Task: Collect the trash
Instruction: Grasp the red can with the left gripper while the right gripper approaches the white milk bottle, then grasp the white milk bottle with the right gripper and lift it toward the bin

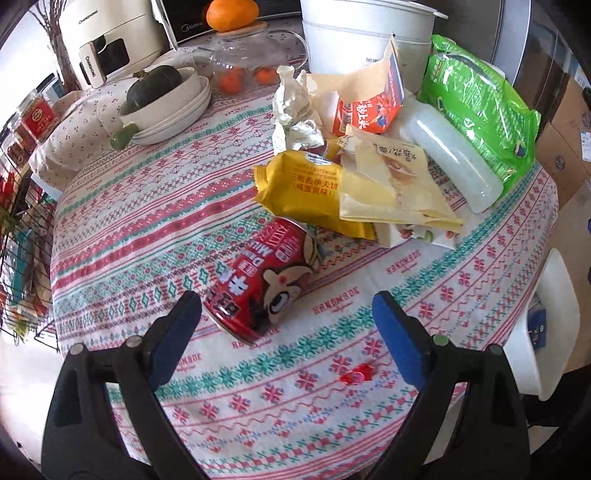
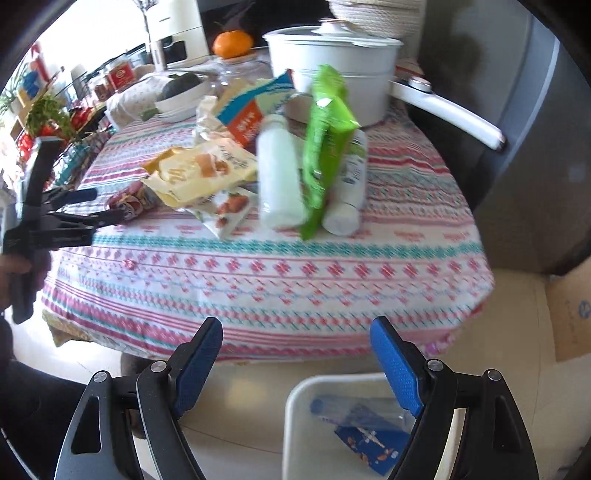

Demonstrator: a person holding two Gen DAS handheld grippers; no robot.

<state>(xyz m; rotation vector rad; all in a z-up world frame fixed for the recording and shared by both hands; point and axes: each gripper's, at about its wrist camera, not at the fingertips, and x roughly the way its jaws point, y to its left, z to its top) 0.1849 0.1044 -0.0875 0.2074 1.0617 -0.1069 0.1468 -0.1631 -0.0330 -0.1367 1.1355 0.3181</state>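
Broadly, a round table (image 1: 147, 229) under a patterned cloth of pink and teal bands carries the litter, with a white pot (image 2: 332, 66) at its far edge, stacked bowls (image 1: 173, 110) holding a dark squash at the far left, and a tangerine (image 1: 232, 14) on a glass jar behind them. Trash lies heaped toward the far right edge — a yellow snack bag (image 1: 306, 188), a cream wrapper (image 1: 391, 184), crumpled paper (image 1: 295, 107), an orange carton (image 1: 369, 110), a frosted plastic bottle (image 1: 450, 155) and a green packet (image 1: 480, 110). A red can (image 1: 258, 273) lies on its side nearer the table's middle. Off the near edge, on the floor, stands a white bin (image 2: 295, 413) with blue wrappers inside. The left gripper (image 1: 286, 317) hovers low over the cloth, jaws spread wide, the can's near end just between the tips and untouched. The right gripper (image 2: 295, 350) hangs beyond the near edge above the bin — released, gripping nothing.
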